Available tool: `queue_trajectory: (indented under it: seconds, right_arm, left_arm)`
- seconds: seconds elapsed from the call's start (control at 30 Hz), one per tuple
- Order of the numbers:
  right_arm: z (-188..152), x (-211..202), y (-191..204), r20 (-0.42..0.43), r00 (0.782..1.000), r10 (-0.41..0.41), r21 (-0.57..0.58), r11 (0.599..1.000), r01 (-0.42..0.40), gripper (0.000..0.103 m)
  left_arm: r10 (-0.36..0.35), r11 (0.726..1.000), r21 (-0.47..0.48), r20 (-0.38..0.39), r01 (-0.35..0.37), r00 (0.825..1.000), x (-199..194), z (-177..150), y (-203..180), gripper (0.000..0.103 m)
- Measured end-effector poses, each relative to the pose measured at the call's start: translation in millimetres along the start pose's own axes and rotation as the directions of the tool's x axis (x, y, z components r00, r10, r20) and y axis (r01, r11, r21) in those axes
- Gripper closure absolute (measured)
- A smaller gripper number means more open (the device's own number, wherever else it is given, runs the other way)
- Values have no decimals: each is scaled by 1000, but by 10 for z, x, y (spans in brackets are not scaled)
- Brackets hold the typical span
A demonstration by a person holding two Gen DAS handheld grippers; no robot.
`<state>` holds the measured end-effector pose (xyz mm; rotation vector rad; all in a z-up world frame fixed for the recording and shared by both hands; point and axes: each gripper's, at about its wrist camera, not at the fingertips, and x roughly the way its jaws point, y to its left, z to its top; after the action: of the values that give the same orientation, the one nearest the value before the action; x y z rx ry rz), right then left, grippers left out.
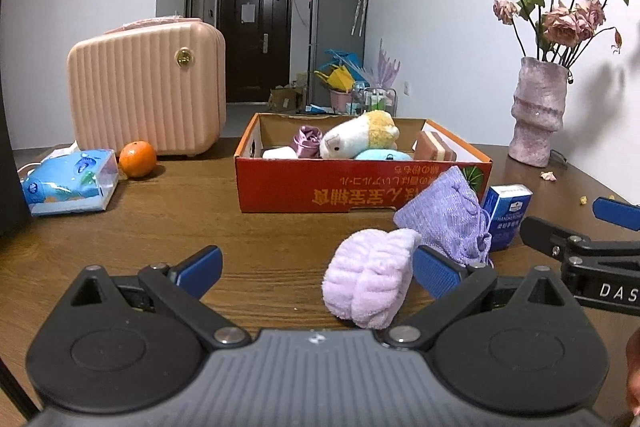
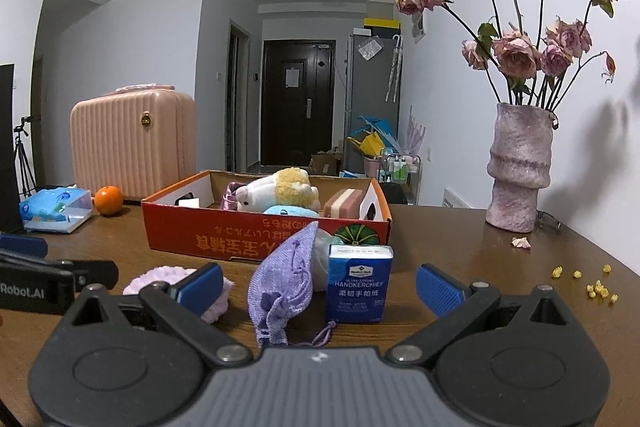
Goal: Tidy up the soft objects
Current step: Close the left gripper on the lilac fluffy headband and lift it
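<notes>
A red cardboard box (image 1: 360, 187) (image 2: 208, 231) on the wooden table holds a white and yellow plush (image 1: 360, 139) (image 2: 276, 193), a purple satin piece, a light blue soft item and a striped sponge. In front of it lie a fluffy lilac cloth (image 1: 368, 279) (image 2: 160, 277), a purple drawstring pouch (image 1: 448, 215) (image 2: 282, 283) and a blue handkerchief pack (image 1: 508, 219) (image 2: 360, 283). My left gripper (image 1: 318, 269) is open, with the lilac cloth between its fingers near the right pad. My right gripper (image 2: 320, 281) is open, the pouch and pack lying between its fingers.
A pink suitcase (image 1: 148, 87) stands at the back left with an orange (image 1: 137, 159) and a blue tissue pack (image 1: 72, 183) near it. A vase of dried roses (image 1: 538, 111) (image 2: 518, 167) stands at the back right. Yellow crumbs (image 2: 596, 287) dot the table's right side.
</notes>
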<state>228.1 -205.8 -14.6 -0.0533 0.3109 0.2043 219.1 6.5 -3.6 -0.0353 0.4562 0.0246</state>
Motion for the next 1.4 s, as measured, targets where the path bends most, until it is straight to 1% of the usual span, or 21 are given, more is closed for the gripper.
queue_trajectory:
  seconds: [0.23,0.37,0.73,0.97,1.03,1.13,1.2,1.23,1.3,1.37,1.4]
  right_arm:
    - [1,13,-31,0,1000,-12,17,1000,12,0]
    - [-1,17,-52,2,1000,-20,23,1000,20,0]
    - [-19,96,-103,-20,999,-44,39,998,45,0]
    - [-42,161,-112,-44,998,-51,41,998,53,0]
    - [-47,178,-114,-51,997,-52,42,998,54,0]
    - [-58,194,-119,-58,997,-52,44,998,55,0]
    - [-60,197,-118,-60,997,-51,44,998,54,0]
    - [-62,202,-116,-61,997,-52,44,998,54,0]
    - [-65,213,-118,-64,997,-51,45,998,54,0]
    - [-67,218,-123,-64,997,-49,48,997,52,0]
    - [-66,219,-127,-62,997,-46,51,997,49,0]
  left_arm:
    - [-34,999,21,-50,35,998,159,-18,-59,0]
    - [-39,998,43,-57,42,998,269,-13,-112,0]
    - [-54,995,72,-131,64,990,634,-7,-187,0]
    - [-82,993,76,-145,94,986,730,-1,-200,0]
    - [-91,992,77,-151,103,984,735,-2,-201,1]
    - [-105,990,77,-157,118,982,744,-3,-206,8]
    - [-117,989,72,-167,131,979,757,-9,-202,22]
    - [-124,988,69,-175,138,977,768,-15,-199,26]
    - [-134,987,64,-191,149,972,789,-25,-194,44]
    - [-149,985,60,-197,163,969,794,-30,-188,50]
    - [-148,985,63,-192,162,970,784,-30,-192,53]
